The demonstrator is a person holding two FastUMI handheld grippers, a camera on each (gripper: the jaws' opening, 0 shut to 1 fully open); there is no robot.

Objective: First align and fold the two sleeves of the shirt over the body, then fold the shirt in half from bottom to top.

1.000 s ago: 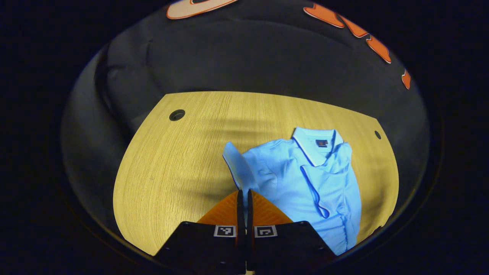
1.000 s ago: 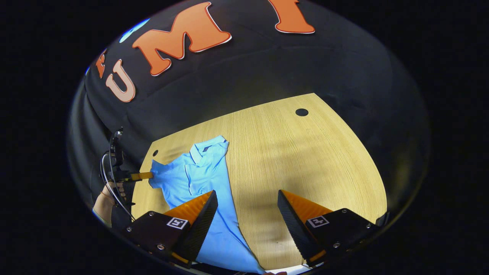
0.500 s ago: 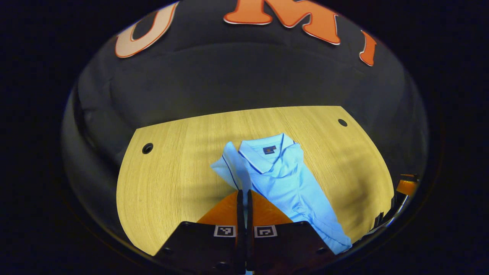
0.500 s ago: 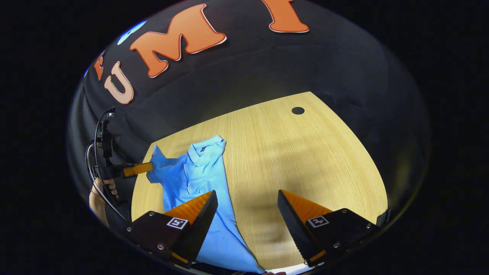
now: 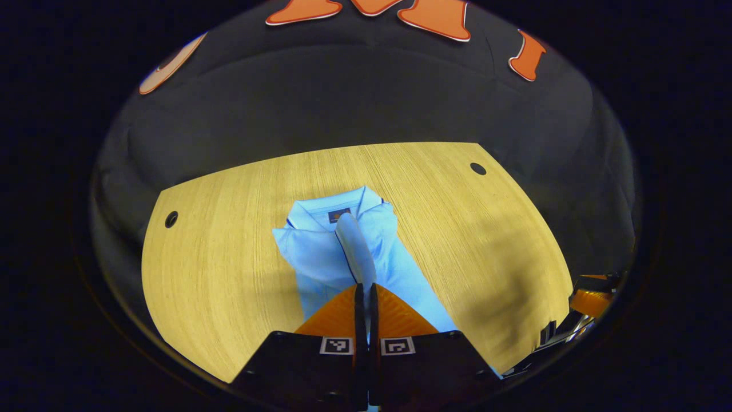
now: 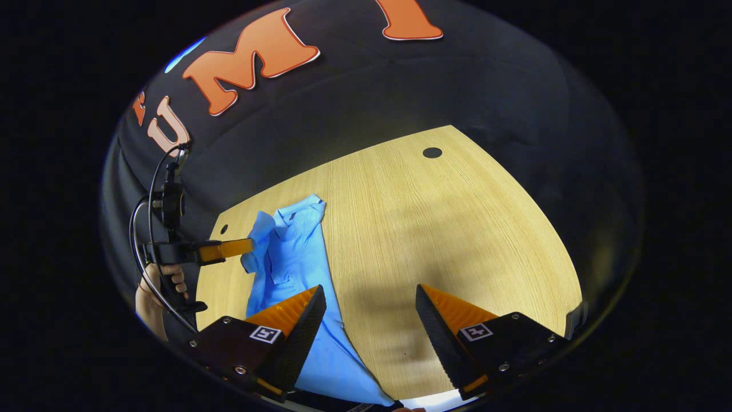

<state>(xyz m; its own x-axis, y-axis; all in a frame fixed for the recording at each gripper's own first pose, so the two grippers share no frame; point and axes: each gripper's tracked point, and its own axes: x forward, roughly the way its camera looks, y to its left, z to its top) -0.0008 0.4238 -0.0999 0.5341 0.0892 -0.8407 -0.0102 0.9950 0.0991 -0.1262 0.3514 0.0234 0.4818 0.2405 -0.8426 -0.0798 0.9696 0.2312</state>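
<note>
A light blue polo shirt (image 5: 337, 252) lies on the wooden table (image 5: 229, 229), collar toward the far edge. My left gripper (image 5: 365, 292) is shut on the shirt's sleeve (image 5: 355, 249), which it holds lifted over the middle of the body. In the right gripper view the shirt (image 6: 291, 257) lies at the left, and the left gripper (image 6: 249, 247) with a hand (image 6: 166, 280) holding it pinches the sleeve above it. My right gripper (image 6: 370, 309) stands open above the table, beside the shirt's right edge, with nothing between its fingers.
The table has round cable holes near its far corners (image 5: 171, 219) (image 5: 477, 169) (image 6: 432, 153). Black cloth walls stand behind the table. The right gripper (image 5: 592, 297) shows at the right edge of the left gripper view. Bare wood (image 6: 446, 229) lies right of the shirt.
My left gripper has carried the sleeve inward from the shirt's left side to over the middle of the body. The right gripper has stayed open and nearly still.
</note>
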